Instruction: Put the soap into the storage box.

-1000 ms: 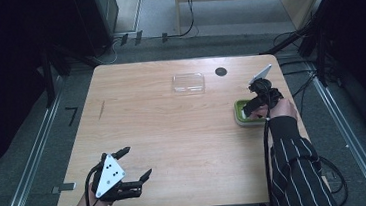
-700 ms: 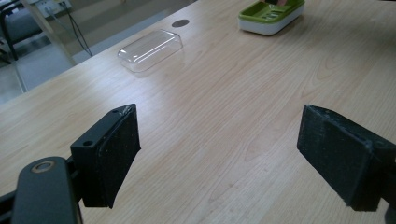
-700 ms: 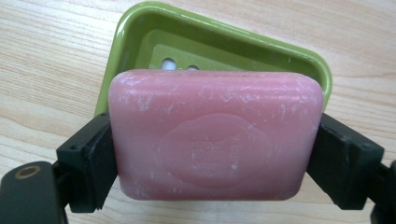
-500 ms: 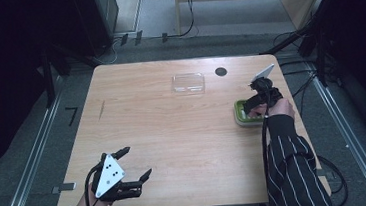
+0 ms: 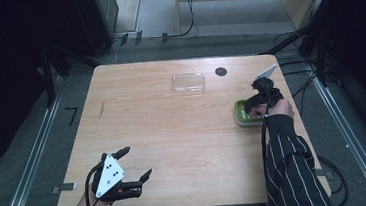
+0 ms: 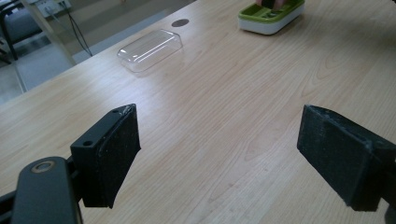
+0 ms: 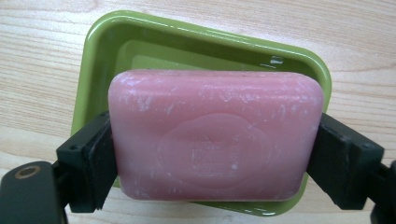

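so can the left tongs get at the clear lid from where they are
Probably yes. The left tongs hang open near the table's front left corner, and the lid lies far across on bare wood with nothing between. The right tongs hold the soap over the dish, off to the side.

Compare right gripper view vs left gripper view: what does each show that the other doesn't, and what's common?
Right gripper view only: a pink soap bar clamped by its short ends between the right gripper jaws, held over the dish's green inside.

Left gripper view only: the left gripper with jaws wide apart and nothing between them, a clear plastic lid lying farther off on the wood, and a dark round spot near the table's far edge.

Both: the green soap dish and the light wooden table.
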Demonstrator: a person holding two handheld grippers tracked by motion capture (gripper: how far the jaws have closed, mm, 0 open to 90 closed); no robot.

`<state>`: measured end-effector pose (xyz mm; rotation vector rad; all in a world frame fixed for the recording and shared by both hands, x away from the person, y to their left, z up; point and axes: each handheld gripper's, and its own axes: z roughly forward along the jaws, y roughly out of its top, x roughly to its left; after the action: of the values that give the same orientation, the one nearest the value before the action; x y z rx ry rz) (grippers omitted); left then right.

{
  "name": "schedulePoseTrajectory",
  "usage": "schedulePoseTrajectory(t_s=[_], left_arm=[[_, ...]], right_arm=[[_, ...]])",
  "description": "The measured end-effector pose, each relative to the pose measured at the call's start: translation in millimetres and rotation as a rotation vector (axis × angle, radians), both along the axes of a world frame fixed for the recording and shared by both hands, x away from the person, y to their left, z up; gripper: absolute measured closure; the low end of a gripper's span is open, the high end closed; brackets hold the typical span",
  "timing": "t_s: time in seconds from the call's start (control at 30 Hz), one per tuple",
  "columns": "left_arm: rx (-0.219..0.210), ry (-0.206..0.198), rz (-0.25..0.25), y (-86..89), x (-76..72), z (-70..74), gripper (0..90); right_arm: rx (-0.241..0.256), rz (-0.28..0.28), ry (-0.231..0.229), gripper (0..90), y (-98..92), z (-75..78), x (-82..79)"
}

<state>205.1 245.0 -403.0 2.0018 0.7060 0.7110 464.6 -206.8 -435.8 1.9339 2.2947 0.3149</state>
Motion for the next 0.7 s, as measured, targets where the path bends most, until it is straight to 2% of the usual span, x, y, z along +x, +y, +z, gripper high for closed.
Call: schedulePoseTrajectory(t_s=[0.33, 0.7], left_arm=[[-0.003, -0.002, 0.006, 0.3, 0.0, 0.0, 14.0], [-0.001, -0.002, 0.003, 0.2, 0.0, 0.1, 14.0]], right_arm=[[0.025, -0.026, 0.019, 13.5, 2.4, -8.7, 7.4], [0.009, -0.052, 0.040, 13.5, 4.4, -15.4, 9.7]])
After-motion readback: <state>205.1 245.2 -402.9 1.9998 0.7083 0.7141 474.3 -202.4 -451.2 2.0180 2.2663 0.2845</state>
